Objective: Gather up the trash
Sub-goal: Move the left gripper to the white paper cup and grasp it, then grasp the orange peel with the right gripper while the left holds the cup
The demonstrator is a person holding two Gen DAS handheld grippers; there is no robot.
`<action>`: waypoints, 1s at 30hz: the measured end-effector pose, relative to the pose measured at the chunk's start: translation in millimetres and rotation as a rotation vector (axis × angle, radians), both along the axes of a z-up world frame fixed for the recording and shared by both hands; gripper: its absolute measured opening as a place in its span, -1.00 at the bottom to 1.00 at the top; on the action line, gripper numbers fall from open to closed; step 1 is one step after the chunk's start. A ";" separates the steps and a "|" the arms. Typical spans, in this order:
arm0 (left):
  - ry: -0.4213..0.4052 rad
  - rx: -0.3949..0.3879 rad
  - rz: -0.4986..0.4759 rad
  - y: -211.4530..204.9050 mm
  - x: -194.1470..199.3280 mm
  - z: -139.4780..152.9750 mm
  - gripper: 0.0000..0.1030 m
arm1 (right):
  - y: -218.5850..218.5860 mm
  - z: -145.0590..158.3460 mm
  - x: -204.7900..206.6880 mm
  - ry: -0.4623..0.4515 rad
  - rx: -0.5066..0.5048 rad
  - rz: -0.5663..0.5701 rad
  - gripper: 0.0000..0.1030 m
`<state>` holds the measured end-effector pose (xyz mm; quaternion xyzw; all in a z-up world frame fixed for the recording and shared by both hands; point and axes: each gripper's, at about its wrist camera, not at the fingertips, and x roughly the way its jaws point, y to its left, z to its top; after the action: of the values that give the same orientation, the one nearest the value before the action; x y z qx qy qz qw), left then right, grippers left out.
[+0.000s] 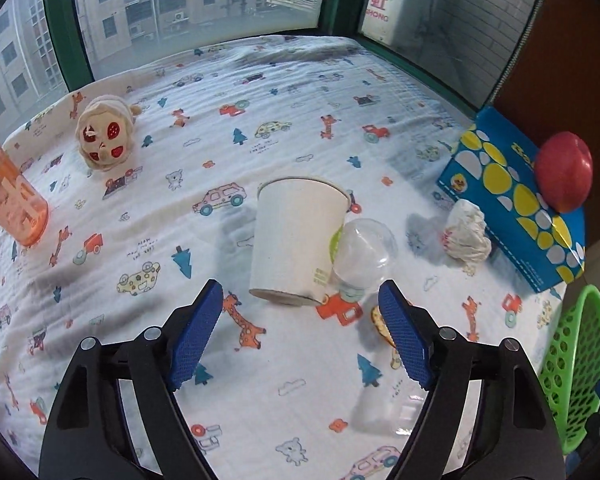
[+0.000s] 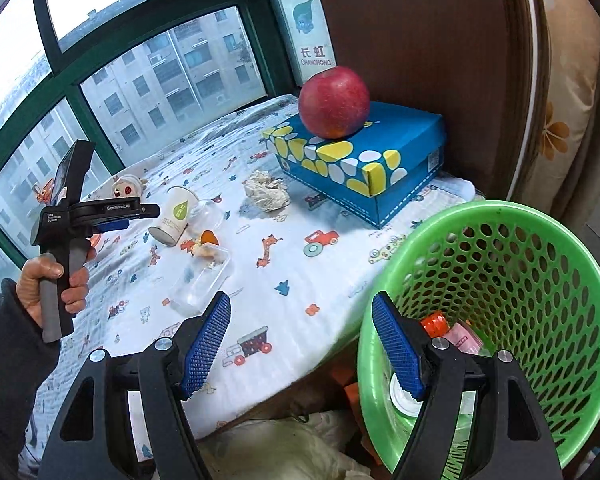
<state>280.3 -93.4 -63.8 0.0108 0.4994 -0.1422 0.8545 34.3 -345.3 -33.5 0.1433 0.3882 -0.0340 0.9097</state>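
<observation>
Left gripper point(image 1: 300, 312) spread wide, empty, just near of cup point(image 1: 296, 236).

Lying tipped mid-table, touching clear lid point(image 1: 364, 252) on right; light, thin paper, easily crushed, so best pinched gently across sidewall. Right gripper point(image 2: 300, 340) likewise spread, empty, at green basket point(image 2: 540, 240).

White bedsheet point(image 1: 300, 92) printed with orange giraffes, teal trees and pastel cars. A white paper cup point(image 1: 296, 240) with a green mark. There's the box point(image 1: 512, 200), bright blue with yellow and white spots, a deep red apple point(image 1: 564, 172) on it. Bright green perforated basket point(image 2: 520, 280). Translucent orange-pink bottle point(image 1: 8, 196) at the bed's left edge. Cream plush toy point(image 1: 104, 132) with red eyes. The left tongs point(image 1: 300, 336) show blue textured pads on black arms.
</observation>
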 end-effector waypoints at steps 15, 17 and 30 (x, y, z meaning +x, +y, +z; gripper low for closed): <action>0.075 -0.053 -0.032 -5.1 48.8 -33.0 0.39 | 27.5 -11.2 58.8 0.035 -0.006 0.062 0.37; 0.098 -0.082 -0.040 -2.8 50.0 -37.9 0.19 | 32.8 -13.0 65.4 0.041 -0.008 0.077 0.37; 0.046 -0.132 -0.012 43.6 26.8 -11.8 0.15 | 84.7 -35.2 128.1 0.096 -0.031 0.248 0.31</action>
<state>307.1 -49.8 -75.6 -0.0460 0.5082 -0.1801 0.8410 162.4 -260.6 -68.7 0.0785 0.4455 0.0660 0.8894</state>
